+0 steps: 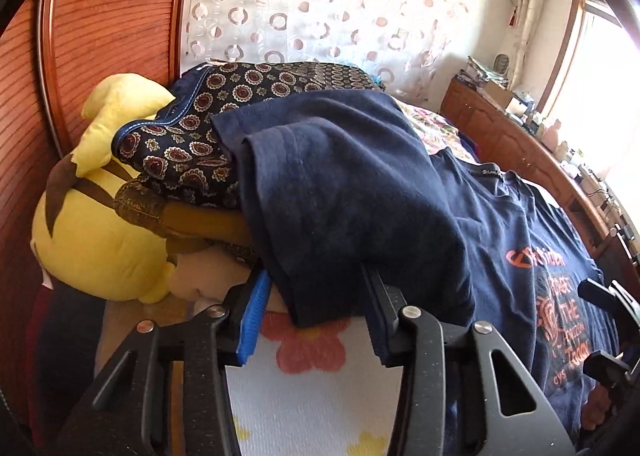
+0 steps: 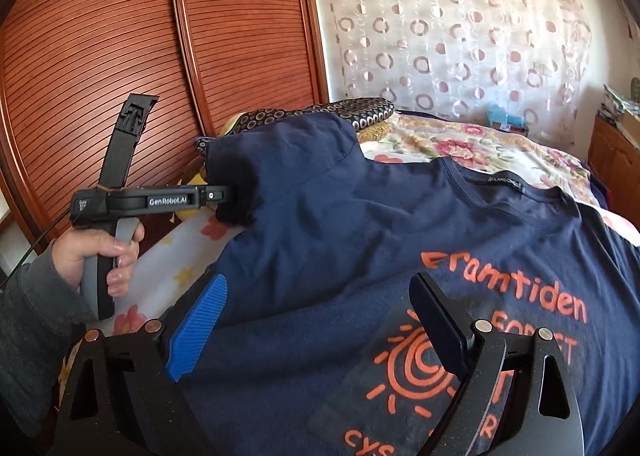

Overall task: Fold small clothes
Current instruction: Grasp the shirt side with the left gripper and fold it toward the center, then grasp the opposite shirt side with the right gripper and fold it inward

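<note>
A navy T-shirt (image 2: 360, 224) with orange print lies face up on the bed; it also shows in the left wrist view (image 1: 520, 224). Its left sleeve (image 1: 344, 196) lies across my left gripper (image 1: 316, 296), whose jaws stand wide apart around the sleeve's hem. In the right wrist view the left gripper (image 2: 230, 196) sits at the sleeve's end (image 2: 240, 200), held by a hand. My right gripper (image 2: 320, 316) is open and hovers just above the shirt's chest print (image 2: 416, 360), holding nothing.
A pile of patterned dark cloth (image 1: 208, 128) and a yellow plush toy (image 1: 100, 224) sit at the bed's head. The floral bedspread (image 2: 460, 144) lies under the shirt. A wooden wardrobe (image 2: 120, 56) stands on the left, a cluttered wooden counter (image 1: 520, 136) on the right.
</note>
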